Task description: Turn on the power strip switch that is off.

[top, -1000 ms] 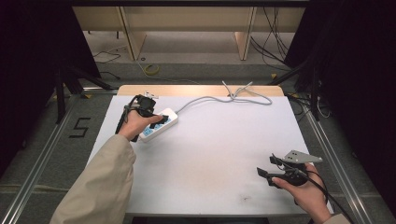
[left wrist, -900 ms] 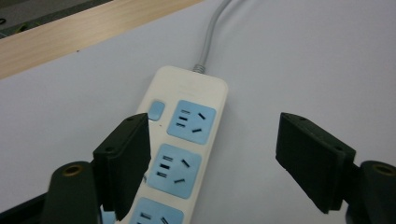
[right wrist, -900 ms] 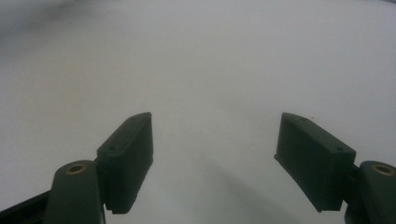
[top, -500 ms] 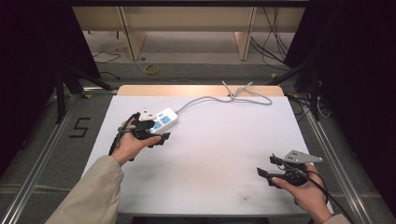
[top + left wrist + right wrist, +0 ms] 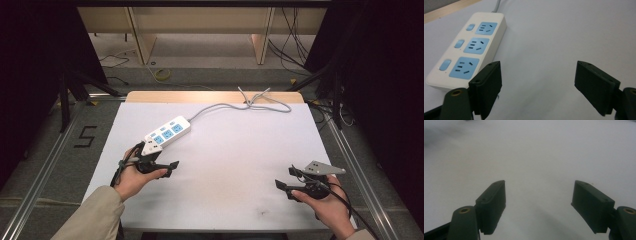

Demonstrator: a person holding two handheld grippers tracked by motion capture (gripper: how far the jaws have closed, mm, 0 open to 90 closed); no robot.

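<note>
Power strip (image 5: 168, 132) (white, three blue sockets) lies left of centre on the white table (image 5: 240, 150), its grey cable (image 5: 250, 102) running toward the upper edge. Left gripper (image 5: 162, 165), lower left, jaws wide apart and holding nothing, sits just below the strip. Right gripper (image 5: 287, 180), lower right, likewise wide apart and empty over bare tabletop.

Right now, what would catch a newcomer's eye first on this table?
A white power strip with blue sockets lies at the far left of the white table, its grey cord looping off toward the back edge. The left claw sits open just beside it; the right claw rests open near the front right.
</note>
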